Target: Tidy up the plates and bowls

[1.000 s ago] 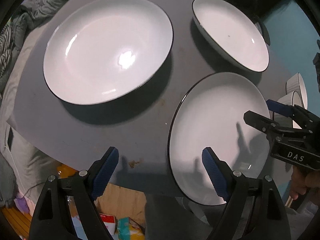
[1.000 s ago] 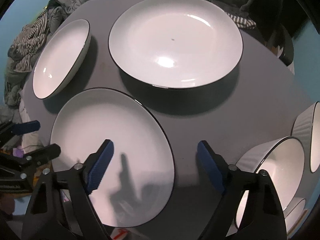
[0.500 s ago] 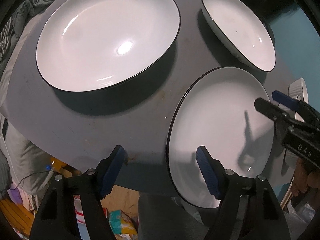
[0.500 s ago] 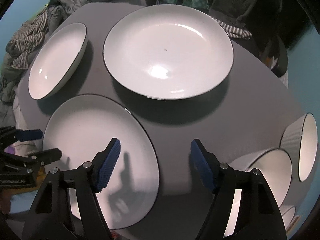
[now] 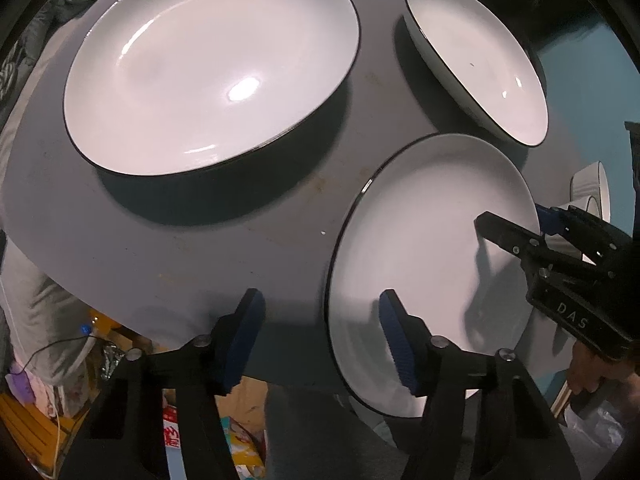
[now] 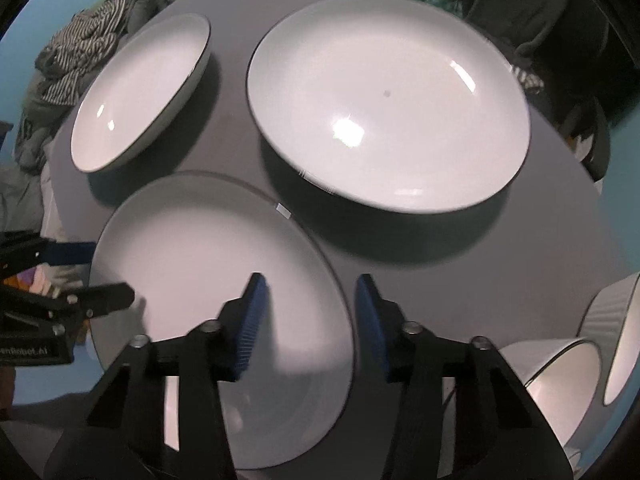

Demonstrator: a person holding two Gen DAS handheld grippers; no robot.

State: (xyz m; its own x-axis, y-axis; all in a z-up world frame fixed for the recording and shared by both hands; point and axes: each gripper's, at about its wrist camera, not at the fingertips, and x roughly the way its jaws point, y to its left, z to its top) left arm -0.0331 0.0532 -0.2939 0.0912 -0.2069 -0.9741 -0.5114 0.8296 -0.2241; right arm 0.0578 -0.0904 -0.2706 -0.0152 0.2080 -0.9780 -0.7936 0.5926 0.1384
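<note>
The near plate (image 6: 200, 264) sits at the grey table's (image 5: 168, 256) front edge, its rim between both closing pairs of jaws: left gripper (image 5: 320, 336) and right gripper (image 6: 308, 320), pads not yet pressing.

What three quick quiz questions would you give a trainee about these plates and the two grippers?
1. True or false: the left gripper is clamped on the large plate.
2. Multiple choice: what lies between the right gripper's jaws? A the near plate's rim; B the large plate's rim; C nothing.
3. Short answer: what stands at the right end of the grey table in the right wrist view?

Key
1. False. Both grippers' jaws have just been closing, each with the near plate's rim between them, and the pads are not yet pressing.
2. A.
3. Ribbed white bowls.
</note>
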